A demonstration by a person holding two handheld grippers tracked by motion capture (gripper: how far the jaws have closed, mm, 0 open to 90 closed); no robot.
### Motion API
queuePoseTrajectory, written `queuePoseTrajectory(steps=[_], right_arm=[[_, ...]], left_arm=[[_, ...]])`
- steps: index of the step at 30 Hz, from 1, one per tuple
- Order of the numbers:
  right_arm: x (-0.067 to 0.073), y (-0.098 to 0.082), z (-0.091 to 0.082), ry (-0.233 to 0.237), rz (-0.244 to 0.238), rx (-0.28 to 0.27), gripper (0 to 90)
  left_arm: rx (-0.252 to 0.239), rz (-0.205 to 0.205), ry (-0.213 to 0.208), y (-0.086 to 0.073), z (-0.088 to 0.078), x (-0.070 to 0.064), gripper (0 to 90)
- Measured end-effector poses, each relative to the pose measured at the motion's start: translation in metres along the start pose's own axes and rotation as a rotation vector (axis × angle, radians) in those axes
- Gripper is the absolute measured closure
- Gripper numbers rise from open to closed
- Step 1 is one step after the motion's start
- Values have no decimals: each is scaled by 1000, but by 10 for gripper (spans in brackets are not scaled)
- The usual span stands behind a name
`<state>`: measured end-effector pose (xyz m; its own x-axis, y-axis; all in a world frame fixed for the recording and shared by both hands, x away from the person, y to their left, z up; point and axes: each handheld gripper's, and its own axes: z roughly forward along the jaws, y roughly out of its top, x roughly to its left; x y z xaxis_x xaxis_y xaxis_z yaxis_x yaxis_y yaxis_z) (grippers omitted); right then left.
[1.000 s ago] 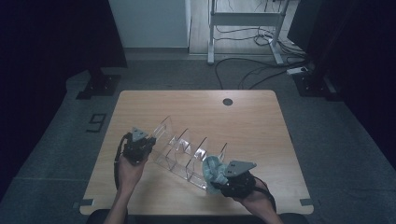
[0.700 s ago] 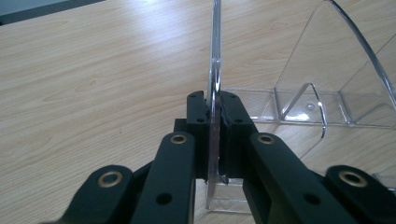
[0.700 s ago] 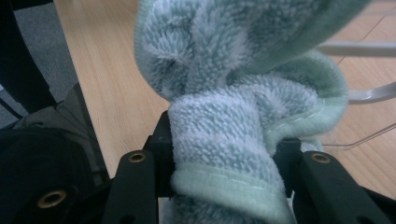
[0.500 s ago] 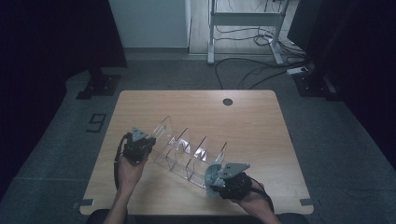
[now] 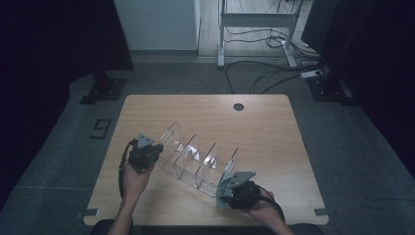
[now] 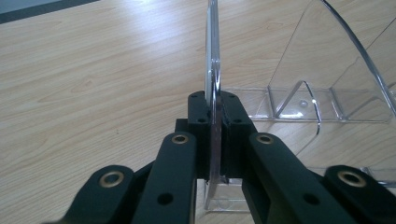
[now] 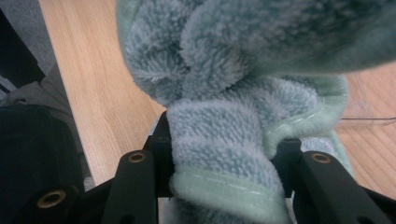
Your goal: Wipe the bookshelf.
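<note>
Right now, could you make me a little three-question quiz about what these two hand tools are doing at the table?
1. True or false: the left gripper is clamped on an end panel of the clear acrylic rack.
2. What does the right gripper hold: A a sponge, B a pale green fluffy cloth, C a brush?
3. Fill in: in the high view the right gripper sits at the rack's ____ end, toward the person's edge of the wooden table.

Key: 1 true. 2 B. 3 near.
</note>
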<state>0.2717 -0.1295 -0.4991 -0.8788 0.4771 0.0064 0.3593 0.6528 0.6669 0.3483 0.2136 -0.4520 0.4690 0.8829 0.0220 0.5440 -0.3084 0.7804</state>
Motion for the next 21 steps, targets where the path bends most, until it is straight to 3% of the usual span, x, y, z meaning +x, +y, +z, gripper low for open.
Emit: queuePoseTrajectory(steps=[9,21], right_arm=[[-7,-4,11,-5,-1,43,552],[-40,-6,14,-59,53,69,553]], left_arm=[[4,10,-15,0,0,1,861],[8,22,-18,1,0,1,862]])
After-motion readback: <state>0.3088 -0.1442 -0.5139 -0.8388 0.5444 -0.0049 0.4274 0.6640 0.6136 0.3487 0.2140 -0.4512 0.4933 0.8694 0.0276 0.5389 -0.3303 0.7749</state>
